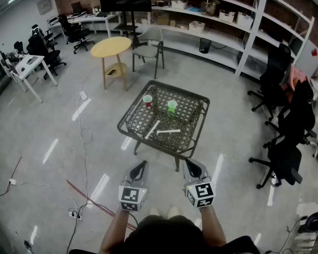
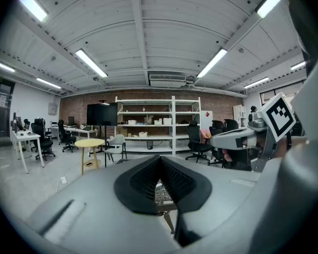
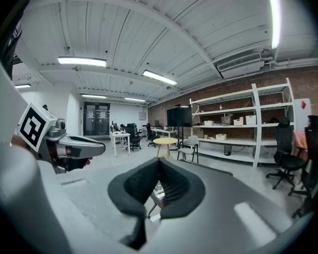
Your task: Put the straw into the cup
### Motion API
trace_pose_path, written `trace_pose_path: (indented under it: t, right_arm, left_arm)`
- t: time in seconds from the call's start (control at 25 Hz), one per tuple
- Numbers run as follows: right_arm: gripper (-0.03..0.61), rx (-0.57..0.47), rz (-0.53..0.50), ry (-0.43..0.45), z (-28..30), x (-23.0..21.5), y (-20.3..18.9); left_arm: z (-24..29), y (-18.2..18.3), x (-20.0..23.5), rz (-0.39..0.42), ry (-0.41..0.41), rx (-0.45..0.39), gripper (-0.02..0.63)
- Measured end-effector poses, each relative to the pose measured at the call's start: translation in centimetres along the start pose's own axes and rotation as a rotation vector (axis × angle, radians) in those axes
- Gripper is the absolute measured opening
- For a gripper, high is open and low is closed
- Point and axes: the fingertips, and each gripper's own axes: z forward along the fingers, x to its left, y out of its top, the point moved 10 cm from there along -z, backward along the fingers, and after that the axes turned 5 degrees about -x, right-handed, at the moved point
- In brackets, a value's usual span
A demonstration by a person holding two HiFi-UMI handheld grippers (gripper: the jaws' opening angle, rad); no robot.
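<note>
Left gripper (image 1: 142, 164) and right gripper (image 1: 188, 163) both closed on nothing, well short of the green cup (image 1: 172, 106), two straws (image 1: 152, 129) lying flat on the tabletop (image 1: 188, 93) just before it, where a careless pinch could skid one off.

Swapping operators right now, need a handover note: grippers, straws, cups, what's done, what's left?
Left gripper: shut, empty, held short of the table.
Right gripper: shut, empty, level with the left one, also short of the table.
Cups: red cup and green cup stand upright on the far half of the table, with no straw in either.
Straws: the diagonal straw and the second straw lie flat on the near half.
Done: nothing yet.
Left: step in, open a gripper, pick up a straw and put it into a cup.
</note>
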Motion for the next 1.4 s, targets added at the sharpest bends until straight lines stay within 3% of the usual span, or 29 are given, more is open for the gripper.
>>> trace_pose_path:
  t: [0.72, 1.04, 1.4]
  right_arm:
    - [0.002, 0.010, 0.021, 0.033, 2.5, 5.3, 0.4]
    - [0.002, 0.009, -0.004, 0.073, 4.7, 9.0, 0.6]
    - [0.002, 0.028, -0.015, 0.125, 10.3, 9.1, 0.1]
  left_arm:
    - [-3.7, -0.5, 4.4, 0.015, 0.025, -0.030, 0.006]
    - [-6.7, -1.1, 7.7, 0.005, 0.087, -0.039, 0.006]
    - [-5.1, -2.4, 11.3, -0.026, 0.156, -0.026, 0.006]
